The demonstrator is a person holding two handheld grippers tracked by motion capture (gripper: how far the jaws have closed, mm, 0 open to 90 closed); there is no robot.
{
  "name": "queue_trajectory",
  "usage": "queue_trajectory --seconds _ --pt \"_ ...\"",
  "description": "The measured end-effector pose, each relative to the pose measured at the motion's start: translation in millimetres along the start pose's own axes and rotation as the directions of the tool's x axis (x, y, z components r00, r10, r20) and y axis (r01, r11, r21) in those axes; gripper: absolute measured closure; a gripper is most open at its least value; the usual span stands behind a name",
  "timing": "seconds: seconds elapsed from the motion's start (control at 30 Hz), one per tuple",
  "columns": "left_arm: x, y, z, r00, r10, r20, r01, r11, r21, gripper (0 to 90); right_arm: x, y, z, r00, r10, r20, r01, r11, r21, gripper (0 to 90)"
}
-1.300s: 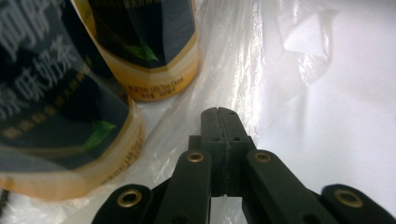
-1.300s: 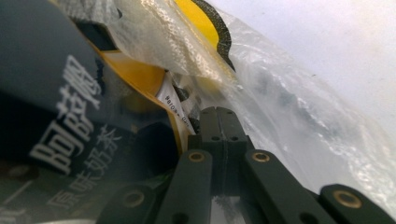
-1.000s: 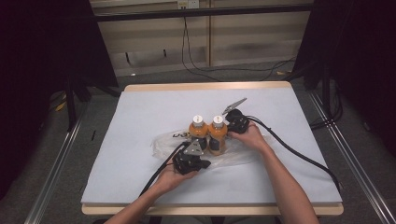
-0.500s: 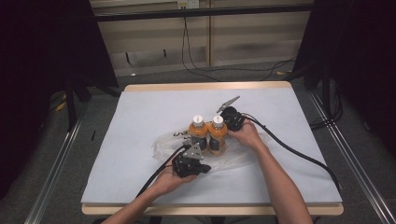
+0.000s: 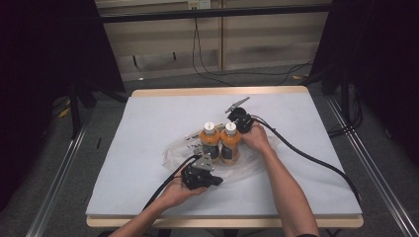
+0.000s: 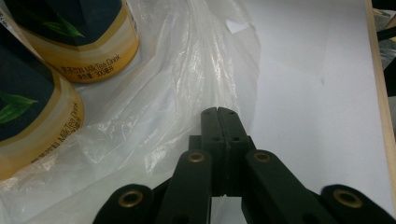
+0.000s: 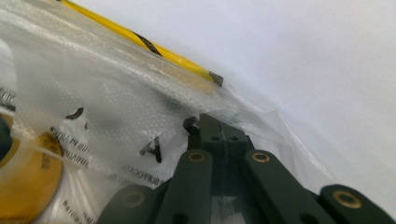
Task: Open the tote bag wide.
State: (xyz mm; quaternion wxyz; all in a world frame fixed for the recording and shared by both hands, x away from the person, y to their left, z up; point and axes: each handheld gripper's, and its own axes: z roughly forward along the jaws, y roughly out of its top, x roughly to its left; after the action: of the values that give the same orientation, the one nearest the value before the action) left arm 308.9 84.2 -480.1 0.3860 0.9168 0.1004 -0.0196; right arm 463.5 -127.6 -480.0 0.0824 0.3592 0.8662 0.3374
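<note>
Two orange milk-tea bottles (image 5: pixel 210 142) (image 5: pixel 230 144) with white caps stand upright side by side on a clear plastic bag (image 5: pixel 180 147) at the middle of the white table (image 5: pixel 148 118). My left gripper (image 5: pixel 216 178) lies in front of them, jaws together; in the left gripper view the bag (image 6: pixel 154 93) gathers at its tips (image 6: pixel 218 112), beside both bottles (image 6: pixel 70 42) (image 6: pixel 28 121). My right gripper (image 5: pixel 233 116) sits just behind the right bottle, jaws together on the bag's far edge (image 7: pixel 93 93), its tips (image 7: pixel 215 122) in the film. A bottle (image 7: pixel 25 186) shows through the film.
Black cables (image 5: pixel 306 155) trail from both grippers across the table toward its right and front edges. A wooden rim (image 5: pixel 217 91) borders the table. Dark stands and floor cables lie beyond the far edge.
My right gripper has shifted a little to the left and back behind the bottles. The left gripper and the bottles have stayed where they were.
</note>
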Motion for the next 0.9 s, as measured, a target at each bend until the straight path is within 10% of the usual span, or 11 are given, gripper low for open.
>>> queue_trajectory --seconds 0.9 --pt "-13.5 -0.6 2.6 0.9982 0.013 0.059 -0.012 0.9999 -0.010 90.0 -11.3 11.5 11.2 0.9957 0.072 0.060 -0.070 0.997 -0.025 90.0"
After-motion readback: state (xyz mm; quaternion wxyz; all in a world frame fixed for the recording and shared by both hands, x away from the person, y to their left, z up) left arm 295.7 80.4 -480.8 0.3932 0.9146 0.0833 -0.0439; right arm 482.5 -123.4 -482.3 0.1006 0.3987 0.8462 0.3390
